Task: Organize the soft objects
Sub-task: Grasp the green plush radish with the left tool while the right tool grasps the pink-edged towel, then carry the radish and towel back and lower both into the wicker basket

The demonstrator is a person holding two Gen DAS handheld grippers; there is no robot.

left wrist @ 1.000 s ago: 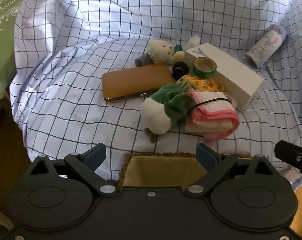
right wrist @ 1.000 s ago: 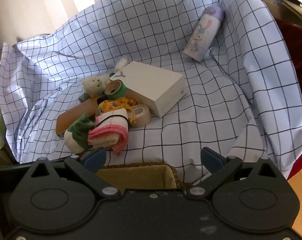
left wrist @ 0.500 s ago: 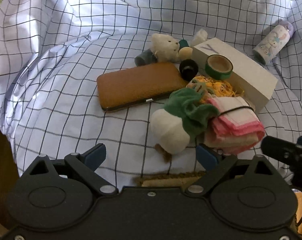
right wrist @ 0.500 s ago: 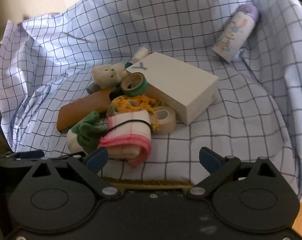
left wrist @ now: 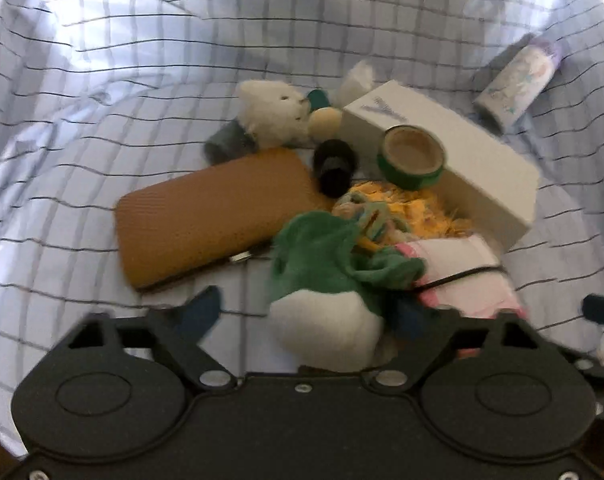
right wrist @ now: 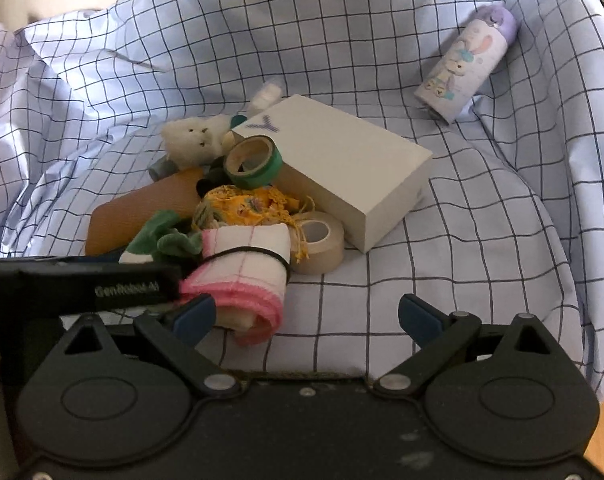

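So far nothing looks sorted: the pile sits together on the checked cloth [right wrist: 482, 240], soft and hard things mixed. Your left gripper [left wrist: 306, 316] has just been closing, with the green-and-white plush [left wrist: 326, 300] between its fingers; the right finger looks close against it, but the view is too blurred to say the pads press, so don't count it as held. Your right gripper [right wrist: 306, 316] stands wide open and holds nothing, its left finger just beside the pink towel roll [right wrist: 241, 276]. The white bear [right wrist: 193, 136] and yellow fabric [right wrist: 245, 204] lie untouched among the box [right wrist: 342, 168], brown case [left wrist: 213, 216], tape rolls [right wrist: 253, 160] and bottle [right wrist: 466, 64]. Every soft piece is left to move, and no place to put them shows in either view.
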